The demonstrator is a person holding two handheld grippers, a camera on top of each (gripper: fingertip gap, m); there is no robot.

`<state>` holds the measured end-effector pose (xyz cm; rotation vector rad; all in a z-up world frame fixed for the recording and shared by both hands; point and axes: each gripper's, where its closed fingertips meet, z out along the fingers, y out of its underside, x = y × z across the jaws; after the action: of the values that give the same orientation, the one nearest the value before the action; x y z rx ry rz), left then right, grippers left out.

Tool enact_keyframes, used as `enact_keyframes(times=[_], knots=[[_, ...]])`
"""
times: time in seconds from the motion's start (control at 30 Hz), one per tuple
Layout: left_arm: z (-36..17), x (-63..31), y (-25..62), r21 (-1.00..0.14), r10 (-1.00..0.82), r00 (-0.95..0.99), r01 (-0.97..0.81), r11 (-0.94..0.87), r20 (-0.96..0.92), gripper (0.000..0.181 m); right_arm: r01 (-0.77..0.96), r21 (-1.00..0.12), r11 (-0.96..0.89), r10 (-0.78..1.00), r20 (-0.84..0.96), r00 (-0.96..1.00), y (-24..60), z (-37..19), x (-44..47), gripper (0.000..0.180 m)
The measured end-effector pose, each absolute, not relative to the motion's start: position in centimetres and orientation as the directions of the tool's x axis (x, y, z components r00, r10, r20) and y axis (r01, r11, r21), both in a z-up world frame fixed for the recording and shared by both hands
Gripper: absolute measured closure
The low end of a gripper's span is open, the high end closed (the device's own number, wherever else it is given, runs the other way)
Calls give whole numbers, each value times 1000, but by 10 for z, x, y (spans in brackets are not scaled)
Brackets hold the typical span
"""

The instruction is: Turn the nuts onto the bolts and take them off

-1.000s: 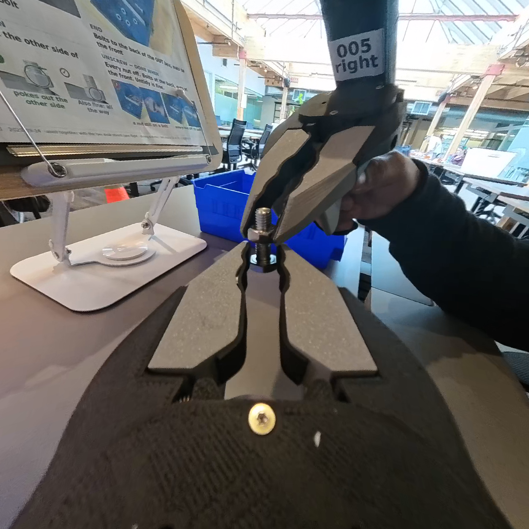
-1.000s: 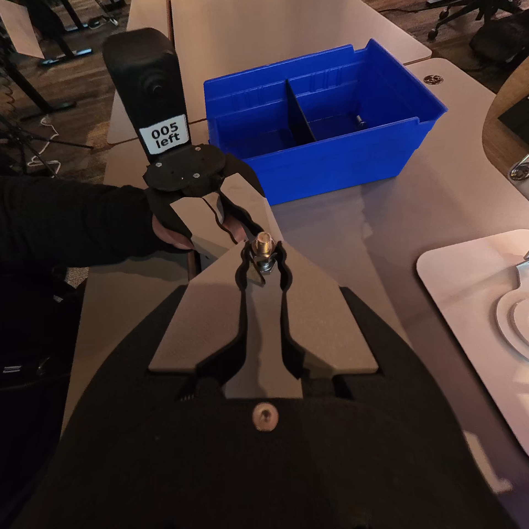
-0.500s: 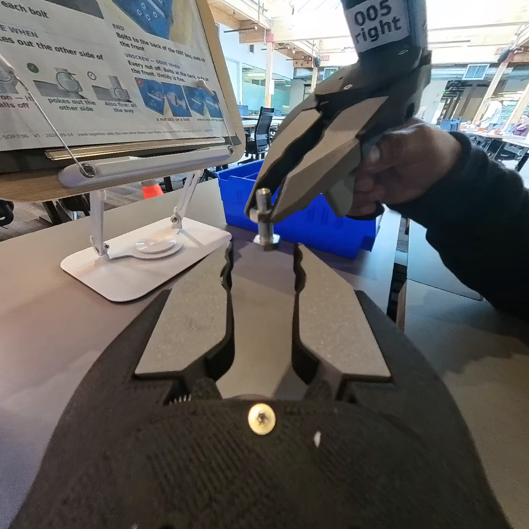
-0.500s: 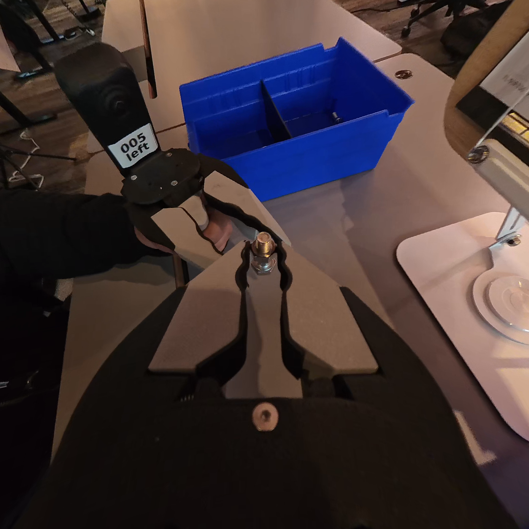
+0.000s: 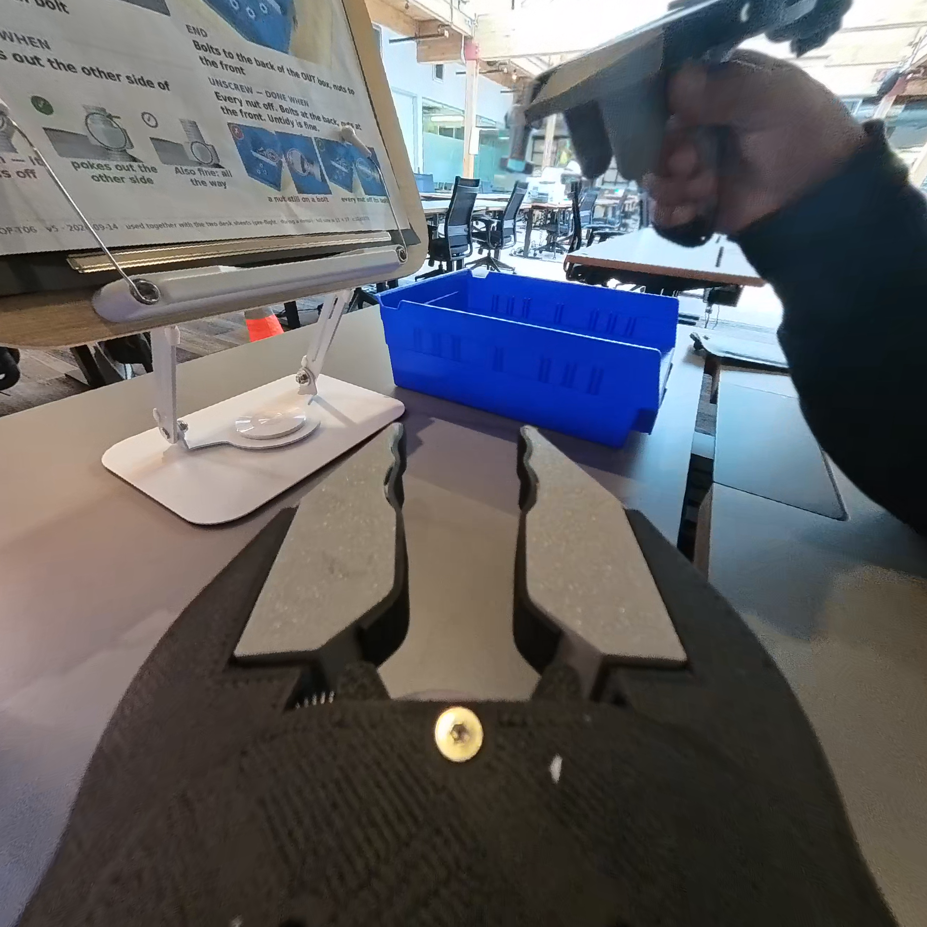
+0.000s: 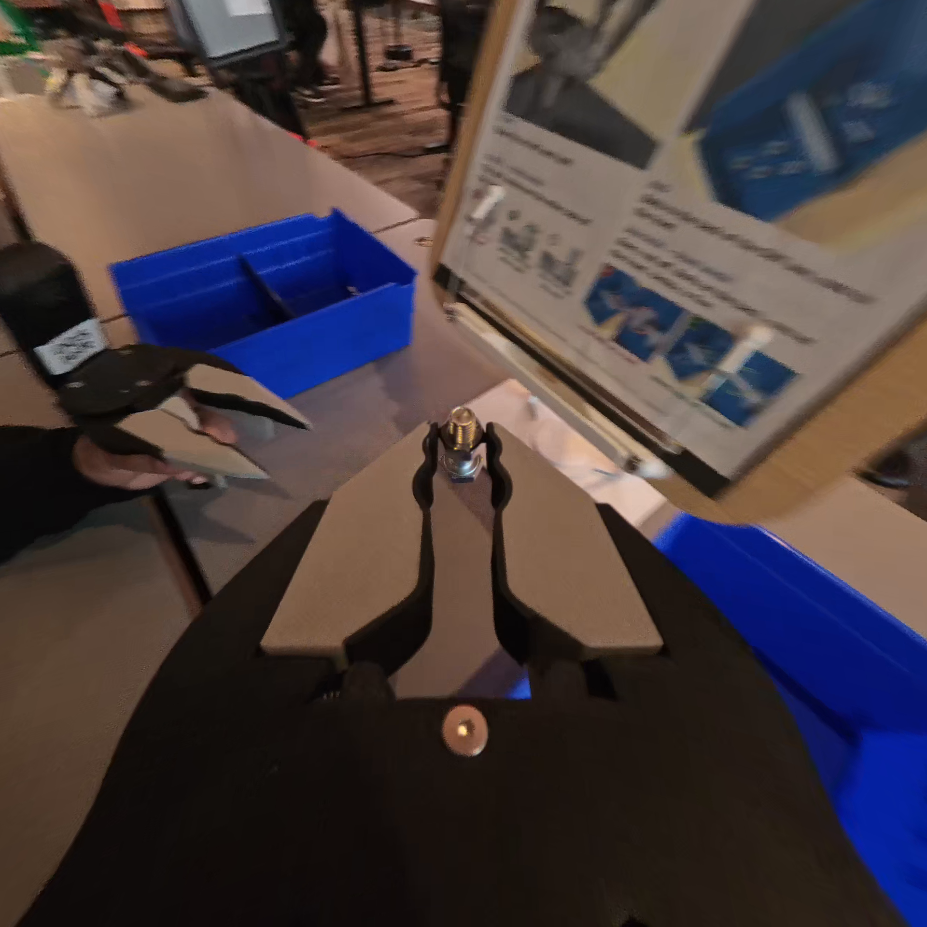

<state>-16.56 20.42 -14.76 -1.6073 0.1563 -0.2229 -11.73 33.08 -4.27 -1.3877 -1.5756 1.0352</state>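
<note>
The left gripper (image 5: 459, 451) has its fingers (image 5: 346, 542) spread apart with nothing between them, low over the grey table (image 5: 75, 526). Its own view shows a blue bin (image 5: 521, 361) at 12 o'clock and the white base of a document stand (image 5: 241, 451) at 10 o'clock, holding a printed instruction sheet (image 5: 190, 120). At 1 o'clock a blurred hand (image 5: 727, 145) carries the right gripper high; its tips are too smeared there to read.

Only the right wrist view settles that. The right gripper (image 6: 459, 441) is clenched on a bolt (image 6: 460, 432), threaded end pointing away from the camera, with the nut (image 6: 459, 464) on the shank just below the tips. The same view shows the bin's divider (image 6: 266, 296), a second blue bin (image 6: 802, 652) at 4 o'clock, and the left gripper (image 6: 281, 451), released, at 9 o'clock.
</note>
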Motion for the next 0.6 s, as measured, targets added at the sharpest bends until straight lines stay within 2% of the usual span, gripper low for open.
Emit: enact_keyframes(times=[0.23,0.43,0.6], knots=[[-153,-166,206,-997,-236,971,35,-65,49,139,408,-910,-80,976,11,216,438,-60,-61,163],[-158,-165,207,-996,-236,970,33,-78,51,139,531,-815,-232,948,-68,310,481,-130,-56,163],[-157,-167,207,-997,-233,971,36,-75,52,140,626,-736,-259,944,-54,327,488,-170,-63,163]])
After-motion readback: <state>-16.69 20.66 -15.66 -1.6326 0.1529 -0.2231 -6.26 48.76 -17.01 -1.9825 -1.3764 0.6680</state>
